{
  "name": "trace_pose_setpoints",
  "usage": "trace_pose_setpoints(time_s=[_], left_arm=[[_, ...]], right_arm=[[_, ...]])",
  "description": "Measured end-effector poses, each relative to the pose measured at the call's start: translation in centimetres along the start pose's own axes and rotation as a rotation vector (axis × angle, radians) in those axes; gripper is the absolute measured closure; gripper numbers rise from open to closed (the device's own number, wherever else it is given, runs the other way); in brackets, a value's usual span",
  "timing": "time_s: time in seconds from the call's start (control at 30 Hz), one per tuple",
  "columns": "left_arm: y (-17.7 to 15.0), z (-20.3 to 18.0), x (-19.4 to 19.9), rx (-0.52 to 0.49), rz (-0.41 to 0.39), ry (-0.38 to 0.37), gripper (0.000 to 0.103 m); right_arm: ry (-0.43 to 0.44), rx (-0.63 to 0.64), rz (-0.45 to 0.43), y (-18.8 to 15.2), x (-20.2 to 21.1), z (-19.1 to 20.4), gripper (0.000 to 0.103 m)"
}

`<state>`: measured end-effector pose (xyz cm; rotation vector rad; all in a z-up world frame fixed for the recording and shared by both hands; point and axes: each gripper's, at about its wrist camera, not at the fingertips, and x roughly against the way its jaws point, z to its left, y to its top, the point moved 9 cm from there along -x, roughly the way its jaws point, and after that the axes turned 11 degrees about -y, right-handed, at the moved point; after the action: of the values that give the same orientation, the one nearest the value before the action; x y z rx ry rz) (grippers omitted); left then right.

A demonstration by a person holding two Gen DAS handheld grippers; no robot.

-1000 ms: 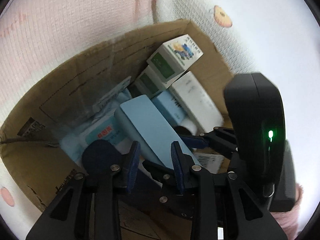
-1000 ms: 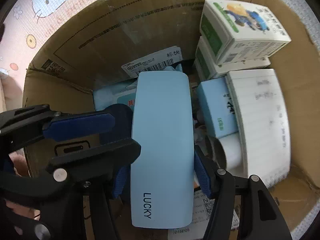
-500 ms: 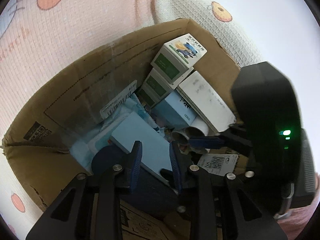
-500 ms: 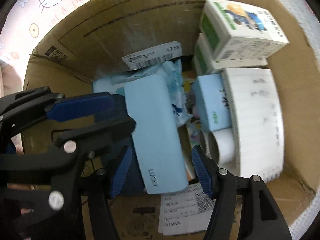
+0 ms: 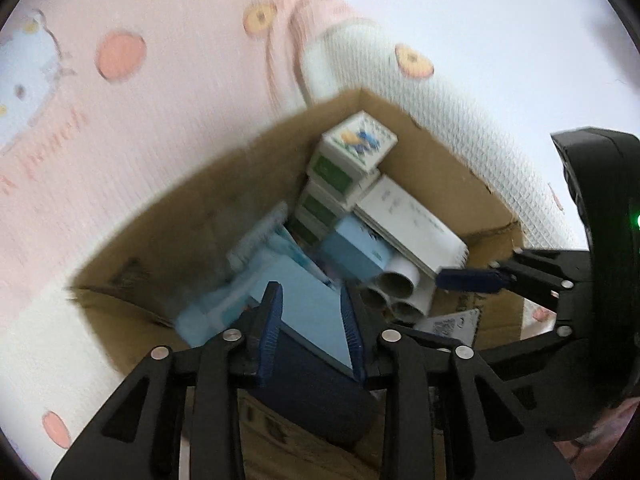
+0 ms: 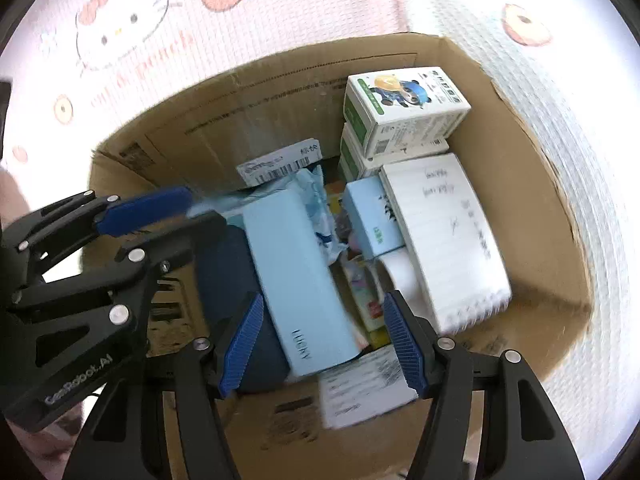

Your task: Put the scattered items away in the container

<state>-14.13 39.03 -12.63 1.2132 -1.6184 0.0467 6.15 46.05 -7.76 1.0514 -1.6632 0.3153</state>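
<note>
A brown cardboard box stands on a pink cartoon mat. In it a light blue case lies flat on a dark blue round item. My right gripper hangs open above the case, with its pads clear of the case on both sides. My left gripper hovers over the box's near edge. Its jaws are opening and hold nothing; the case shows between them from far below. Each gripper appears in the other's view: the left gripper's fingers and the right gripper's fingers.
The box also holds stacked green-and-white cartons, a white spiral notebook, a small pale blue box, white rolls, a wipes pack and a printed label. The mat surrounds the box.
The right gripper let go of the light blue case, which dropped and now lies in the box. Both grippers have risen, so the box looks smaller. The left jaws stand slightly wider.
</note>
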Motion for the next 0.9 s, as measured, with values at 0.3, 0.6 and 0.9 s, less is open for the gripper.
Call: trace_pose_setpoints(time_s=[0.3, 0.6, 0.9], left_arm=[[-1.2, -0.7, 4.4, -0.089, -0.14, 0.03, 0.055], [-3.0, -2.0, 8.2, -0.19, -0.242, 0.118, 0.044], [-4.9, -3.4, 10.1, -0.281, -0.263, 0.195, 0.043]], right_arm=[[-0.231, 0.019, -0.182, -0.2, 4.8, 2.3, 0.042], [-0.384, 0.001, -0.262, -3.1, 9.0, 2.4, 0.029], [-0.429, -0.038, -0.257, -6.1, 10.7, 2.2, 0.028]])
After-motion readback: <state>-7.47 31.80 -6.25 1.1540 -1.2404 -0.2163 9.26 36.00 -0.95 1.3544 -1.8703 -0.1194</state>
